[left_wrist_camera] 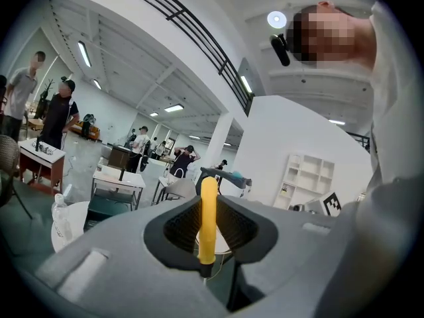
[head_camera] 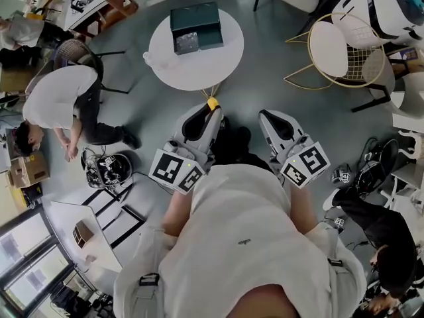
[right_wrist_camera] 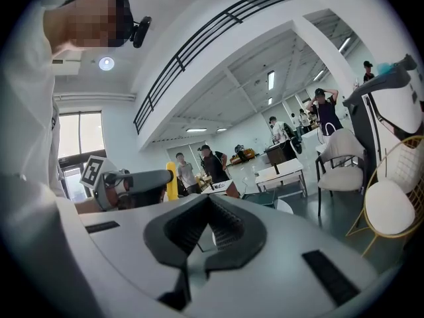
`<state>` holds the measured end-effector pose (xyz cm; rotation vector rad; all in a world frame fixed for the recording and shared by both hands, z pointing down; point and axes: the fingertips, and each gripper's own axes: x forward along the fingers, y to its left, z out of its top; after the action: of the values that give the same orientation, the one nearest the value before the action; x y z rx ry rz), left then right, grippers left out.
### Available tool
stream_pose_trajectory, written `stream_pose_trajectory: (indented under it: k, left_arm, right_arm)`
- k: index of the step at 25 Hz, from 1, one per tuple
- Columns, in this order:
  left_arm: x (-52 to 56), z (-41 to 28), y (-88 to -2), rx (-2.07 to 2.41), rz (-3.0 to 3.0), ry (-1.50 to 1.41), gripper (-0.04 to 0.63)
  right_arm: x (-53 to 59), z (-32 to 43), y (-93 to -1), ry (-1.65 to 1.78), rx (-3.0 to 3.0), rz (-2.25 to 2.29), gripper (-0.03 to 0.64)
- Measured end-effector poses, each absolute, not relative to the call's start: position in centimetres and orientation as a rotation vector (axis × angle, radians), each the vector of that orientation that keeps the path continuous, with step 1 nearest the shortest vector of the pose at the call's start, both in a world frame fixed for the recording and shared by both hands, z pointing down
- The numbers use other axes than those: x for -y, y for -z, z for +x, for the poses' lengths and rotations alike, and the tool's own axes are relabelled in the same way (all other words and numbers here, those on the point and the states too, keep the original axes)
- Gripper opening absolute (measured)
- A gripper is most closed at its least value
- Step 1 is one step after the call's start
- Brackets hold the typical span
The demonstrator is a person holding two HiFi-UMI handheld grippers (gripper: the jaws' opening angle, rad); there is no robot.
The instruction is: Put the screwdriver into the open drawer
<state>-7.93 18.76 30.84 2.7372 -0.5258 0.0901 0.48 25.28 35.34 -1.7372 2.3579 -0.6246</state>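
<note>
Squarely between the two dark ribbed pads of the left tongs sits the screwdriver, clamped by its yellow handle. In the left gripper view the handle runs along the line of the jaws; its rounded end pokes out past their tips, and its dark collar and thin metal shaft point back toward the camera. From the head view, the yellow end shows at the front of the left tongs, held in the air over the grey floor, just short of the near edge of a round white counter and not touching it. On that counter, well apart from the screwdriver, stands a dark green box with its drawer pulled out toward the person; what lies inside the drawer is too small to tell. The right tongs are beside the left ones at about the same height, also pointing toward the counter. Their jaws are closed together at the tips with nothing between them. Each tool carries a marker cube with black and white squares at its rear end, close to the wearer's white shirt. To the right of the counter is a gold wire chair with a white seat. At the left of the head view another person in a white top bends over, well apart from the counter.
</note>
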Motion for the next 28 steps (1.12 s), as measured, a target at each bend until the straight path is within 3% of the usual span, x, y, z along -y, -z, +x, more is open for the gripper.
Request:
stream_pose_trajectory:
  k: [12,28]
  left_arm:
    - [-12.3,-3.7,-33.2,0.487,2.72,-0.101,0.074]
    - [5.0,0.5,-31.9,0.515,2.67,0.082,0.074]
  right_arm:
    - [-19.5,3.8,-36.2,0.639,-2.37,-1.769,0.006]
    - [-2.6,7.7,-33.7,0.589,-2.479,-1.784,0.006]
